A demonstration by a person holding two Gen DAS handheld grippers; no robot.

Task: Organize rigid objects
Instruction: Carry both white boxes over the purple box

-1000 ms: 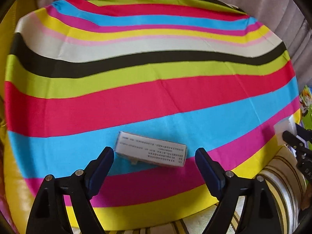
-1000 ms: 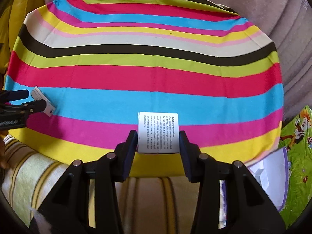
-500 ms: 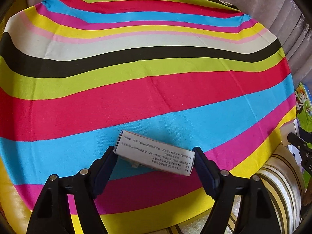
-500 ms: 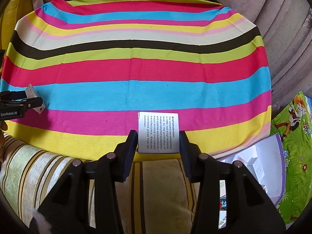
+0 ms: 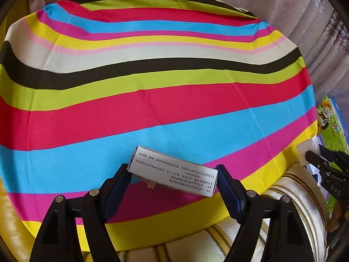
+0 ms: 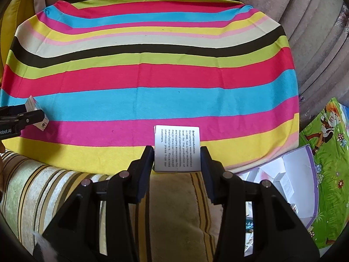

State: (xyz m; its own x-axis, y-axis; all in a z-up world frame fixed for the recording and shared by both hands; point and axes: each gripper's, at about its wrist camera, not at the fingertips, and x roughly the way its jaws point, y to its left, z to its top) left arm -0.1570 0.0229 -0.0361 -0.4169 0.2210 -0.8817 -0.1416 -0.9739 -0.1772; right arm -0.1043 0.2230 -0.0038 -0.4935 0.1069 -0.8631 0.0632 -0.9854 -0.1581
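Left tongs (image 5: 172,182) now clamped on long box (image 5: 173,173), lifted.

surface: striped cloth (image 5: 152,100) | under it: striped cushion (image 6: 43,185) | floor: cartoon mat (image 6: 327,152)

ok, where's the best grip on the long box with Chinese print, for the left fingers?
Take the long box by its two short end faces, from above on the near side: they are flat and parallel, and it lies crosswise to the left gripper. Its jaws have just been closing and now pinch there. The narrower long sides might hold steadier, but need a wrist turn.
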